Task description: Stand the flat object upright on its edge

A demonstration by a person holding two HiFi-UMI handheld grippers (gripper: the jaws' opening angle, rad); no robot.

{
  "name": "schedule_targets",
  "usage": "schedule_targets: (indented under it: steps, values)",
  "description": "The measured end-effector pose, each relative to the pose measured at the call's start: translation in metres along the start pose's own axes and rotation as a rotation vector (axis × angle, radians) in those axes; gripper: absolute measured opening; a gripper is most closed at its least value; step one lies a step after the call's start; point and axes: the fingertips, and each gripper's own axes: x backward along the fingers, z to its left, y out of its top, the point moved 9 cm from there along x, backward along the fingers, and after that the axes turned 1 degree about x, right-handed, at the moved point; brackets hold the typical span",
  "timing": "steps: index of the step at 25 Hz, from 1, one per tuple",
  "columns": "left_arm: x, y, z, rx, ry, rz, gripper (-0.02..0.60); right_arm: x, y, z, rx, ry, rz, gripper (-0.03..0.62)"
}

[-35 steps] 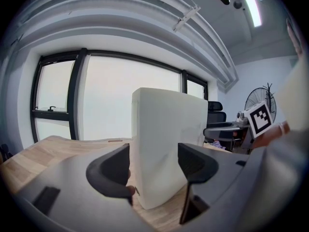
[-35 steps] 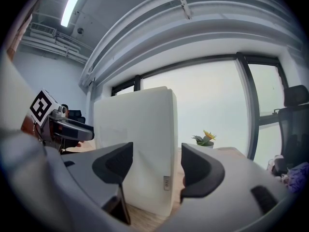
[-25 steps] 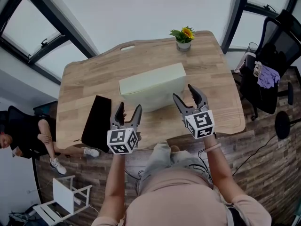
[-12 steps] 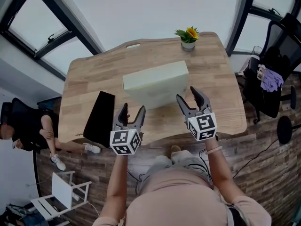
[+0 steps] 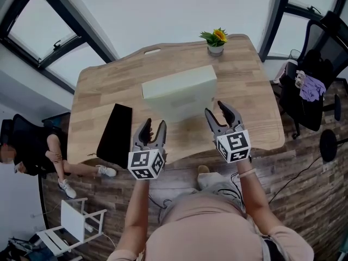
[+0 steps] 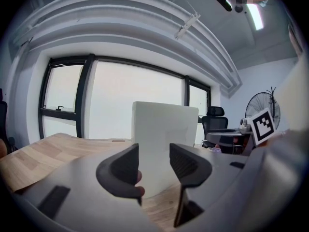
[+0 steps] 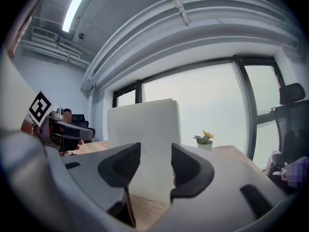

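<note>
A pale, flat box (image 5: 179,91) stands upright on its long edge in the middle of the wooden table (image 5: 103,86). Both grippers hover at the table's near edge, short of the box and not touching it. My left gripper (image 5: 153,127) is open and its jaws have just been closing, with nothing between them. The right gripper (image 5: 215,111) is open too; its jaws have also just been closing on nothing. In the left gripper view the box (image 6: 164,129) rises beyond the left gripper (image 6: 154,166). In the right gripper view the box (image 7: 142,139) stands past the right gripper (image 7: 155,164).
A black flat slab (image 5: 114,135) lies at the table's left front. A small potted flower (image 5: 216,41) sits at the far edge. An office chair (image 5: 315,86) stands to the right, a seated person (image 5: 32,151) and a white stool (image 5: 76,227) to the left.
Both grippers have drawn back a little from the box toward the near table edge, and their jaws stand narrower than before. The box has stayed upright.
</note>
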Motion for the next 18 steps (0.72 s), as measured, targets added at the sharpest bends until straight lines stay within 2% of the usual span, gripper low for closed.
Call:
schedule_targets:
  steps: [9, 18]
  values:
    - [0.018, -0.004, -0.005, 0.0, -0.019, -0.005, 0.158, 0.018, 0.003, 0.018, 0.009, -0.002, 0.007, 0.175]
    - [0.033, -0.006, -0.005, -0.009, -0.005, -0.022, 0.068, 0.029, 0.006, 0.034, -0.013, 0.001, 0.019, 0.139]
